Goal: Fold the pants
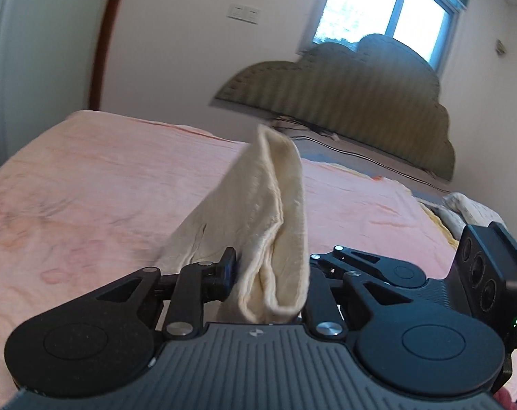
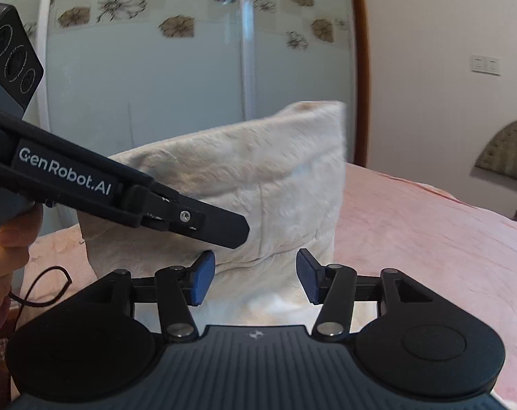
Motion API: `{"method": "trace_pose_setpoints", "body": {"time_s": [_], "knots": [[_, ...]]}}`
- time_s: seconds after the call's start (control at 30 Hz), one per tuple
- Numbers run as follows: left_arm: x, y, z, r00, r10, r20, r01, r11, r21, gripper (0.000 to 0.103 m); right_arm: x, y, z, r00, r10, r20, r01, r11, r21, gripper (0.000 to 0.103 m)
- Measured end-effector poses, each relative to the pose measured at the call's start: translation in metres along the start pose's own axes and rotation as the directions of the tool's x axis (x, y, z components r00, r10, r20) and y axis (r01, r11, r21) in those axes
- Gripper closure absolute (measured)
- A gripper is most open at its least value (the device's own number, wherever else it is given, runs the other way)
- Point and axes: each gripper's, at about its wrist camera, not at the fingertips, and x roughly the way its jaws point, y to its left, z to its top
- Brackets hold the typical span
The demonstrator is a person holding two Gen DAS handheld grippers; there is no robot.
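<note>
The cream pants [image 1: 268,212] are folded and lifted above the pink bed. My left gripper [image 1: 270,266] is shut on a thick folded edge of them; the cloth stands up between the fingers. In the right wrist view the pants [image 2: 258,184] hang as a broad sheet held by the left gripper [image 2: 224,229], which enters from the left. My right gripper [image 2: 256,278] is open, its blue pads [image 2: 202,278] on either side of the cloth's lower part, not closed on it.
A pink bedspread [image 1: 87,188] covers the bed [image 2: 429,239]. A padded headboard [image 1: 343,102] and a window stand behind. A sliding wardrobe door [image 2: 155,85] is on the far side. A black cord [image 2: 46,287] lies at the left.
</note>
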Motion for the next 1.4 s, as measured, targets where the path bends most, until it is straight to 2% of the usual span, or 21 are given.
{"method": "trace_pose_setpoints", "body": {"time_s": [0.13, 0.33, 0.6, 0.73, 1.03, 1.2, 1.23, 1.33, 1.4], "knots": [[0.028, -0.044, -0.010, 0.998, -0.055, -0.044, 0.056, 0.998, 0.041, 0.079, -0.030, -0.025, -0.019, 0.999, -0.048, 0.025, 0.047, 0.997, 0.064, 0.051], [0.066, -0.101, -0.033, 0.991, -0.107, -0.079, 0.116, 0.986, 0.121, 0.076, -0.063, -0.054, -0.048, 0.991, -0.137, -0.002, 0.136, 0.985, 0.104, 0.051], [0.102, -0.157, -0.057, 0.979, -0.176, -0.106, 0.193, 0.966, 0.172, 0.074, -0.096, -0.079, -0.060, 0.966, -0.253, -0.050, 0.255, 0.965, 0.058, 0.051], [0.119, -0.175, -0.072, 0.976, -0.178, -0.125, 0.199, 0.961, 0.190, 0.073, -0.104, -0.089, -0.070, 0.954, -0.288, -0.084, 0.293, 0.954, 0.061, 0.051], [0.134, -0.183, -0.088, 0.972, -0.180, -0.153, 0.210, 0.955, 0.208, 0.071, -0.108, -0.103, -0.091, 0.943, -0.314, -0.112, 0.326, 0.938, 0.117, 0.051], [0.153, -0.171, -0.092, 0.946, -0.208, -0.247, 0.243, 0.963, 0.118, 0.070, -0.110, -0.104, -0.102, 0.933, -0.319, -0.167, 0.345, 0.925, 0.160, 0.049], [0.157, -0.167, -0.093, 0.938, -0.218, -0.268, 0.252, 0.963, 0.099, 0.070, -0.112, -0.102, -0.105, 0.929, -0.327, -0.175, 0.356, 0.919, 0.170, 0.046], [0.167, -0.154, -0.093, 0.915, -0.256, -0.311, 0.277, 0.960, 0.026, 0.069, -0.119, -0.093, -0.115, 0.902, -0.383, -0.200, 0.417, 0.892, 0.172, 0.037], [0.172, -0.147, -0.092, 0.903, -0.277, -0.330, 0.290, 0.957, -0.010, 0.069, -0.121, -0.085, -0.118, 0.860, -0.464, -0.213, 0.497, 0.856, 0.144, 0.036]]}}
